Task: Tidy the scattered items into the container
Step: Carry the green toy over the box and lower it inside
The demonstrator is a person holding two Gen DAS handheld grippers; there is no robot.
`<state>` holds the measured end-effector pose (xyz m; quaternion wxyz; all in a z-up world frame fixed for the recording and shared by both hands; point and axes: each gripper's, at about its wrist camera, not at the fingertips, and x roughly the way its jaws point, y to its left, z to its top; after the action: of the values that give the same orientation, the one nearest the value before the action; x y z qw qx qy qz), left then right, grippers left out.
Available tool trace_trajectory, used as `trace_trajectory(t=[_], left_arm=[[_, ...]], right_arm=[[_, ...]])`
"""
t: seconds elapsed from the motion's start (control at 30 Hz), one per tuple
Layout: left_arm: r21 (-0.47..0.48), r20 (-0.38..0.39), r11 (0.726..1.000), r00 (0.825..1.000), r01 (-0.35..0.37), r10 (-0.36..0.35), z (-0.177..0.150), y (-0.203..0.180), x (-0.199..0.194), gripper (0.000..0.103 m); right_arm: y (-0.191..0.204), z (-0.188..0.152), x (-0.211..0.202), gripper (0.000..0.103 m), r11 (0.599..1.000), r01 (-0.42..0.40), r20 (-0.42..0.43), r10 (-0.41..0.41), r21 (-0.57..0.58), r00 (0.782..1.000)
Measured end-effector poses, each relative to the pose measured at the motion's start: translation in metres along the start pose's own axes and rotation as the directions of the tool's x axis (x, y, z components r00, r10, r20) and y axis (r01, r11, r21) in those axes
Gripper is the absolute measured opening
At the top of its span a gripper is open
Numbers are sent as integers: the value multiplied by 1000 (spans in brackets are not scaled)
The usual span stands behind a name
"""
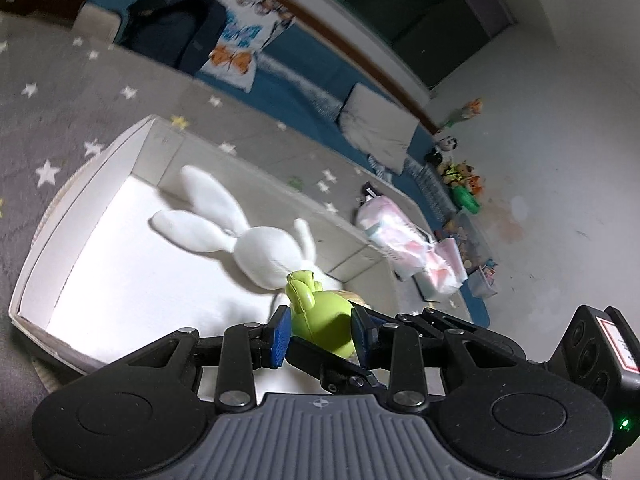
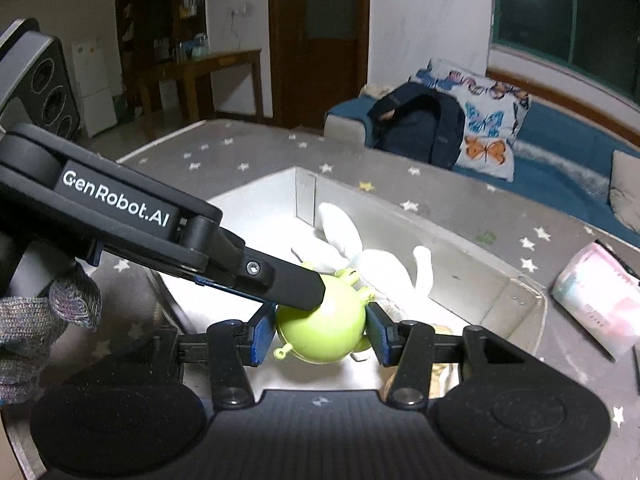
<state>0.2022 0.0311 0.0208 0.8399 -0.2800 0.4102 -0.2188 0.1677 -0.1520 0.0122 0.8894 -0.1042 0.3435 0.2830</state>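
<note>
A round green toy (image 1: 324, 320) (image 2: 320, 332) hangs over the open white box (image 1: 80, 196) (image 2: 472, 248). My left gripper (image 1: 320, 330) is shut on it, blue pads on both sides. My right gripper (image 2: 320, 334) also has its blue pads against the toy's sides. The left gripper's black finger (image 2: 280, 284) lies across the toy's top in the right wrist view. A white plush rabbit (image 1: 256, 248) (image 2: 380, 264) lies inside the box, beyond the toy. A tan object shows partly under the toy.
The box sits on a grey star-patterned mat (image 1: 60, 92) (image 2: 240, 152). A pink-and-white packet (image 1: 408, 240) (image 2: 600, 300) lies on the mat beside the box. A blue sofa with a dark backpack (image 2: 420, 124) and butterfly pillow stands behind. Small toys line the wall (image 1: 460, 180).
</note>
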Motion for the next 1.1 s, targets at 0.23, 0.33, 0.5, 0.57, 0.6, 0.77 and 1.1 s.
trace_trajectory(t=[0.23, 0.33, 0.5, 0.57, 0.6, 0.77, 1.1], left_arm=[[5, -43, 1000, 999, -30, 30, 6, 5, 18, 35], [19, -55, 999, 997, -47, 47, 8, 6, 23, 36], [17, -66, 998, 996, -66, 67, 8, 9, 29, 36], [13, -69, 997, 995, -71, 72, 7, 11, 32, 36], [10, -72, 997, 995, -72, 73, 7, 12, 33, 36], [12, -78, 997, 994, -78, 79, 4, 13, 37, 36], [-1, -60, 996, 995, -84, 83, 4, 15, 35, 37]], right_arm=[[-10, 2, 22, 49, 1000, -11, -69, 11, -2, 998], [-11, 2, 30, 49, 1000, -6, -92, 4, -20, 996], [-9, 2, 41, 49, 999, 3, -123, -9, -49, 992], [-8, 0, 43, 49, 998, 7, -134, -15, -60, 991], [-8, 1, 44, 49, 998, 9, -139, -18, -65, 990], [-8, -1, 50, 49, 998, 11, -156, -22, -70, 987], [-7, -2, 50, 50, 996, 24, -151, -36, -82, 988]])
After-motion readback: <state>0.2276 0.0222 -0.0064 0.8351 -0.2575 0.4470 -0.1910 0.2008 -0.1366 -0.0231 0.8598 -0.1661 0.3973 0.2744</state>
